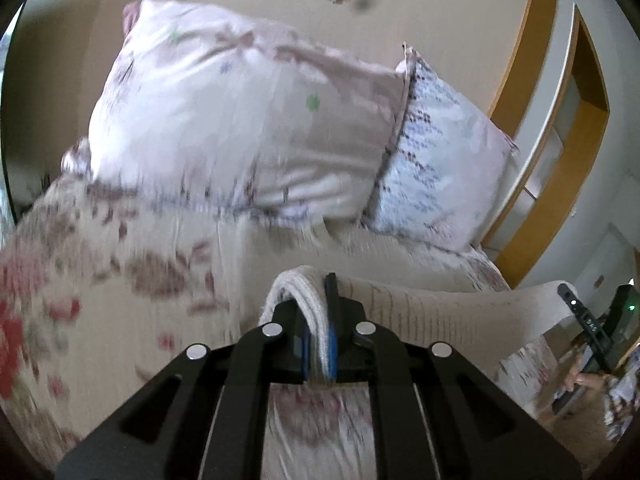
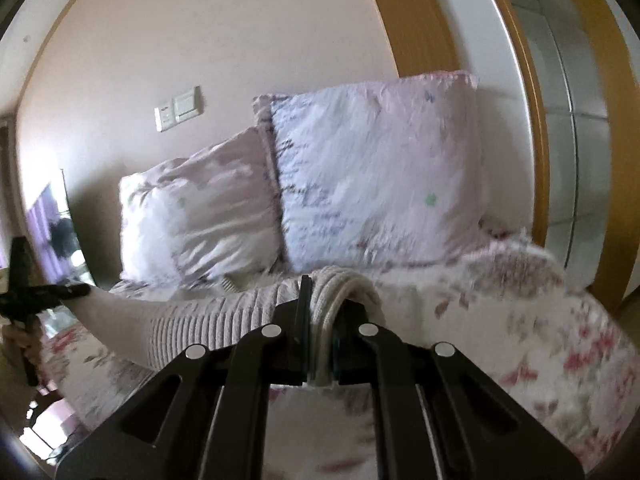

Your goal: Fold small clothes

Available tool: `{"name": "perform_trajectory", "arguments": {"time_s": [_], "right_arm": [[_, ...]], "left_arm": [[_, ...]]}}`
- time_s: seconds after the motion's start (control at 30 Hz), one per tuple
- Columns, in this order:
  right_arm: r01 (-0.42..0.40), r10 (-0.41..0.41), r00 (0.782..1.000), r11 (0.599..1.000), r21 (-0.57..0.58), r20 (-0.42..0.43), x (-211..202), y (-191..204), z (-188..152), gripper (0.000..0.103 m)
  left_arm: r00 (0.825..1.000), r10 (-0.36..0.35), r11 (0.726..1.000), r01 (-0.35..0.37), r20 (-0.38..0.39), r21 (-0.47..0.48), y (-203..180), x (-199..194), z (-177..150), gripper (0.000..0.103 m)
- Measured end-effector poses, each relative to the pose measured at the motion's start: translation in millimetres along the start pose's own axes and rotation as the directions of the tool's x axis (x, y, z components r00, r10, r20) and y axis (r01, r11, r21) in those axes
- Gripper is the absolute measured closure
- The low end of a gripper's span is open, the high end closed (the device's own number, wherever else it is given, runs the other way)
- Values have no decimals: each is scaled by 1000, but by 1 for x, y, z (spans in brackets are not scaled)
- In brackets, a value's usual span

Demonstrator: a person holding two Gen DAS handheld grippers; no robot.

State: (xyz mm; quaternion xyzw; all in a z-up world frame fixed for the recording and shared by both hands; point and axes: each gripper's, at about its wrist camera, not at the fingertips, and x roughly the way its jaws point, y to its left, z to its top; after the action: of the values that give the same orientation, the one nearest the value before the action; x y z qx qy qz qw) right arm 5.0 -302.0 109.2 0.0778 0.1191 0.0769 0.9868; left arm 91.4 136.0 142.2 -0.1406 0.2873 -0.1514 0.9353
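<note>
The garment (image 1: 420,300) is stretching between my two grippers, its ends pinched in my left gripper (image 1: 320,320) and right gripper (image 2: 322,320), hanging above the bedspread (image 1: 120,280). Ahead of both, two pillows (image 2: 360,184) are leaning side by side against the wall (image 2: 200,40), with the switch plates (image 2: 178,111) sitting above them.

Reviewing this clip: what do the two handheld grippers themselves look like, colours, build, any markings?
Both match: the left gripper and right gripper have matte black slotted linkage arms joined by round silver pivot pins. Blue pads line the inner finger faces. No cables or lettering show. Only a blurred bit of bare hand shows; no sleeve can be made out.
</note>
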Motion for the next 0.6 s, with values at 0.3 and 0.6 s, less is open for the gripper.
{"name": "perform_trajectory", "arguments": {"time_s": [0.3,0.6], "right_arm": [[93,-92,995,995,31,-27,91,-10,19,95],[184,-81,928,948,260,-363,206,-67,-36,95]], "left_arm": [[999,47,999,-47,-7,-9,6,92,56,97],[973,15,970,-70,-229,-234,62,203,31,97]]}}
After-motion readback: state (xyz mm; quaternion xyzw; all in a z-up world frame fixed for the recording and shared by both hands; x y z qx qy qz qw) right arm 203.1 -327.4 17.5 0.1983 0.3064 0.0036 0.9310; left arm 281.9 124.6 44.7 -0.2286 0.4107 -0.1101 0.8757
